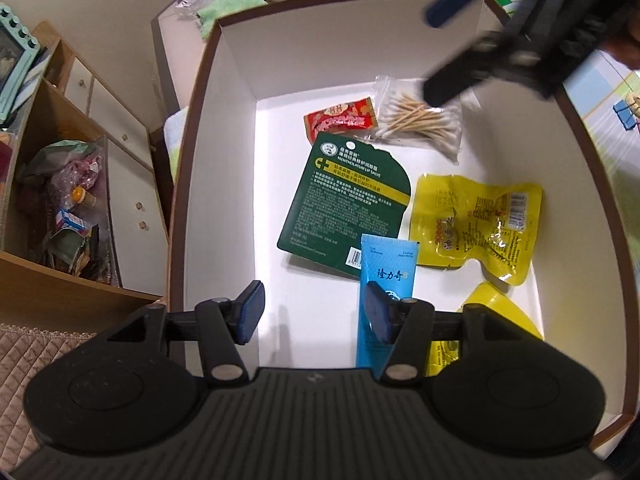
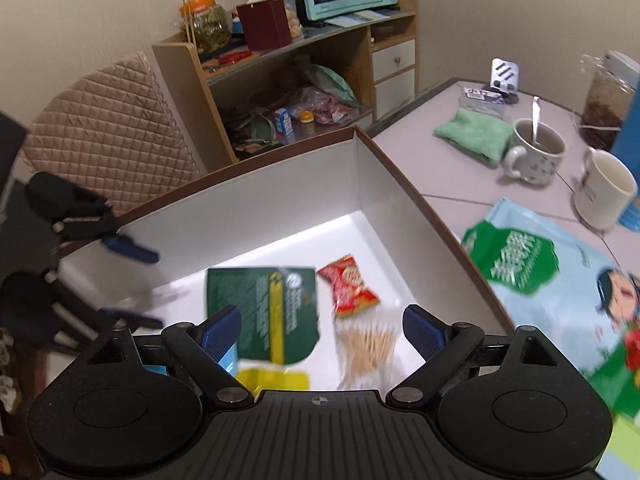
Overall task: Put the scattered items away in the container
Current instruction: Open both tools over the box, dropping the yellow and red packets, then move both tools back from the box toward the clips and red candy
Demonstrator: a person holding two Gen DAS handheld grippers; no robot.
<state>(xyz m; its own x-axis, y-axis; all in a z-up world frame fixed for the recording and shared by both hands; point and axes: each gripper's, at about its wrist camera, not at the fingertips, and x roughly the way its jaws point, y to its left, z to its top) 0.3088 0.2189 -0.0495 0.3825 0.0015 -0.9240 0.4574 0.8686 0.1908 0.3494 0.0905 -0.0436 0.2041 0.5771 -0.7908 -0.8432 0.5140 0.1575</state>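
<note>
cotton swabs between spread fingers of right hand-held gripper.

Beige walls, a cluttered wooden shelf unit beside a quilted chair.

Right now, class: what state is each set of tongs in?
Left tongs: open, holding nothing.
Right tongs: open, holding nothing.

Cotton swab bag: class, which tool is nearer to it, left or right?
Right. The right tool hovers just above the swab bag; the left tool sits across the box, over the blue tube.
</note>
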